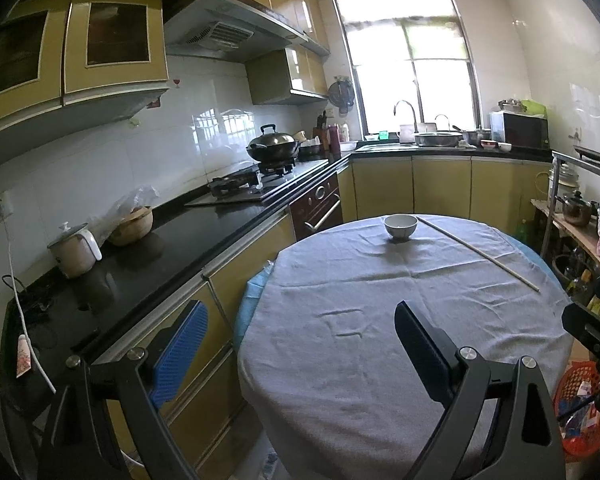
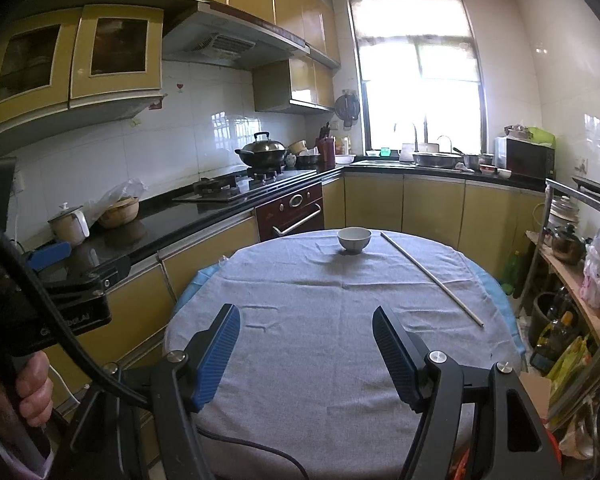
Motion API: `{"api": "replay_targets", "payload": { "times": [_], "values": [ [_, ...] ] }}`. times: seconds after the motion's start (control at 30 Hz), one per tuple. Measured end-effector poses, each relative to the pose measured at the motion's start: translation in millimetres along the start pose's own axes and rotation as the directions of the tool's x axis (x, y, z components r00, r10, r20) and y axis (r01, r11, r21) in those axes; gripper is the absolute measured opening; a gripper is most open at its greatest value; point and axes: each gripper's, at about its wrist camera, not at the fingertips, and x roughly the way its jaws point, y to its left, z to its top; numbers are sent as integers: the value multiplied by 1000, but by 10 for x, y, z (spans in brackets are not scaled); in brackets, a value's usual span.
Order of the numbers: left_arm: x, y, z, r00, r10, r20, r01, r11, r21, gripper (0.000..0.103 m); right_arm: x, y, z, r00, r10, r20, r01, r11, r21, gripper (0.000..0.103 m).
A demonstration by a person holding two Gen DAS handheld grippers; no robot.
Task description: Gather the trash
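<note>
A round table under a grey cloth (image 1: 380, 320) (image 2: 340, 312) fills the foreground. On its far side stand a white bowl (image 1: 400, 226) (image 2: 354, 239) and a long thin stick (image 1: 478, 253) (image 2: 432, 278) lying diagonally to the right of the bowl. My left gripper (image 1: 300, 328) is open and empty, held above the table's near left edge. My right gripper (image 2: 306, 332) is open and empty above the table's near side. The left gripper also shows at the left of the right wrist view (image 2: 60, 268). A red basket (image 1: 580, 408) holding scraps stands on the floor at the table's right.
A black counter (image 1: 172, 248) runs along the left with a small rice cooker (image 1: 74, 250), a bagged bowl (image 1: 134, 220) and a stove with a wok (image 1: 274, 146). The sink (image 1: 436, 138) and microwave (image 1: 524, 130) stand under the window. A cluttered shelf rack (image 2: 572, 264) stands at right.
</note>
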Motion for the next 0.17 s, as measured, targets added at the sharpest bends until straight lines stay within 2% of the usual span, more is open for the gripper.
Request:
{"api": "replay_targets", "payload": {
  "times": [0.17],
  "values": [
    [235, -86, -6, 999, -25, -33, 25, 1000, -8, 94, 184, -178, -19, 999, -16, -34, 17, 1000, 22, 72]
  ]
}}
